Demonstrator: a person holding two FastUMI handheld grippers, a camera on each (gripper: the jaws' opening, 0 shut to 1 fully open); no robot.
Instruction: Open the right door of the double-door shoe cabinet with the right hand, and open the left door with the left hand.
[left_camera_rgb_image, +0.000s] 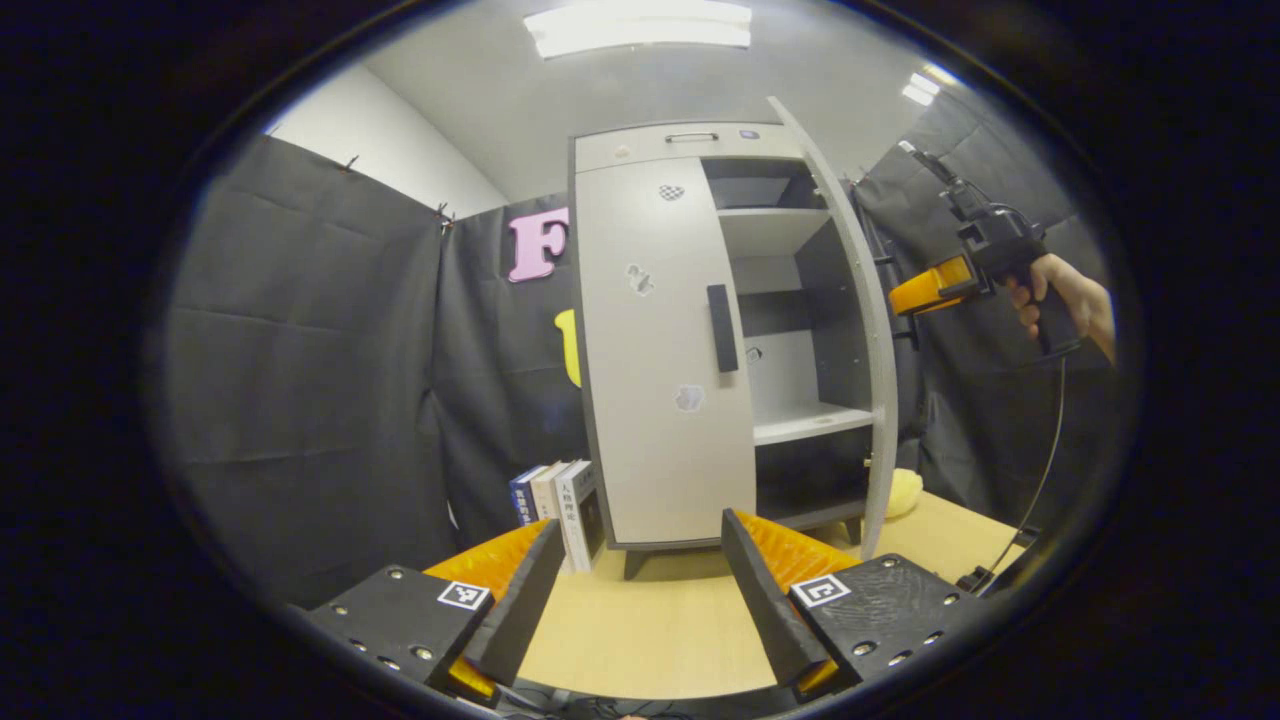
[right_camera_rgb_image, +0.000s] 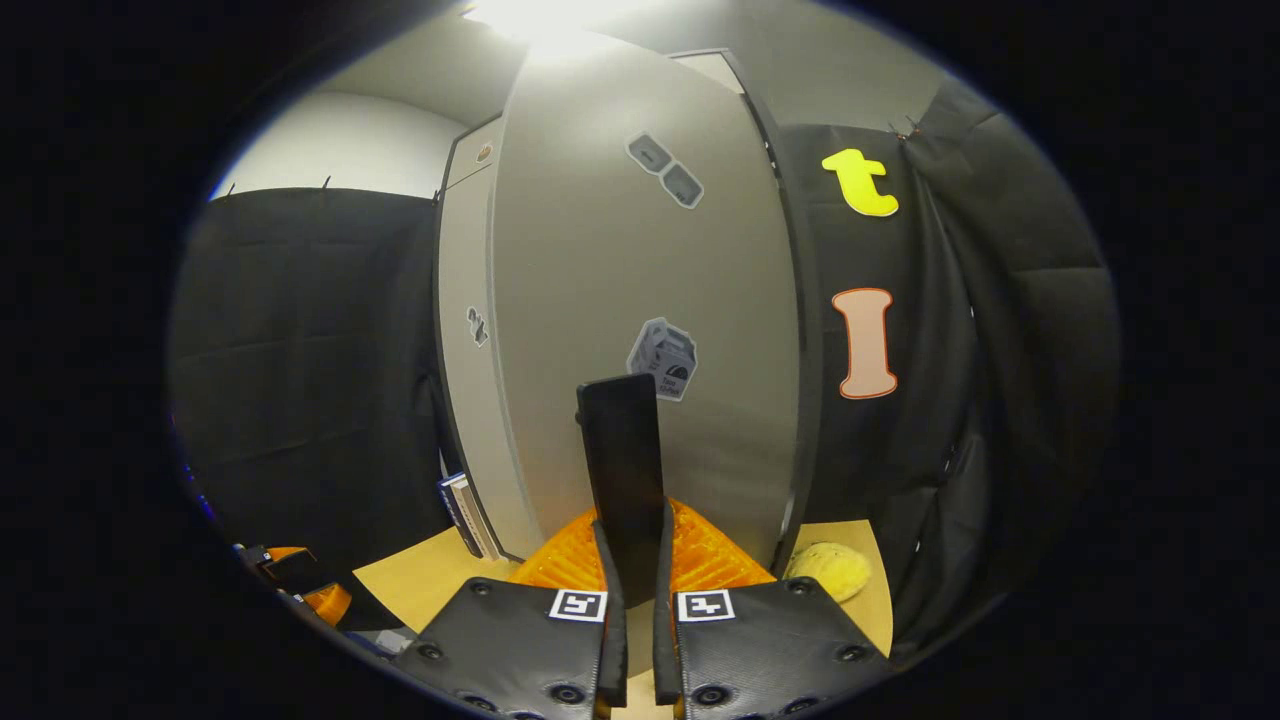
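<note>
Right gripper (right_camera_rgb_image: 632, 590) is clamped on the right door's handle (right_camera_rgb_image: 622, 470) with that door (left_camera_rgb_image: 850, 300) swung open, while the left gripper (left_camera_rgb_image: 640, 590) hangs spread, well short of the closed left door (left_camera_rgb_image: 655, 380).

- The left gripper view looks from low over the table (left_camera_rgb_image: 640, 630), set back from the shoe cabinet (left_camera_rgb_image: 660, 350), facing its front squarely; its own tool (left_camera_rgb_image: 635, 590) shows at the bottom.
- The right gripper view sits very near the open right door (right_camera_rgb_image: 640, 280), looking up along its outer face, with the door handle (right_camera_rgb_image: 622, 470) between its fingers.
- Both views share the cabinet, the right door, the books (left_camera_rgb_image: 560, 505) at the cabinet's left foot and the table.
- The left gripper view also catches the right tool (left_camera_rgb_image: 935, 285) and the hand (left_camera_rgb_image: 1060, 295) holding it, far right.
</note>
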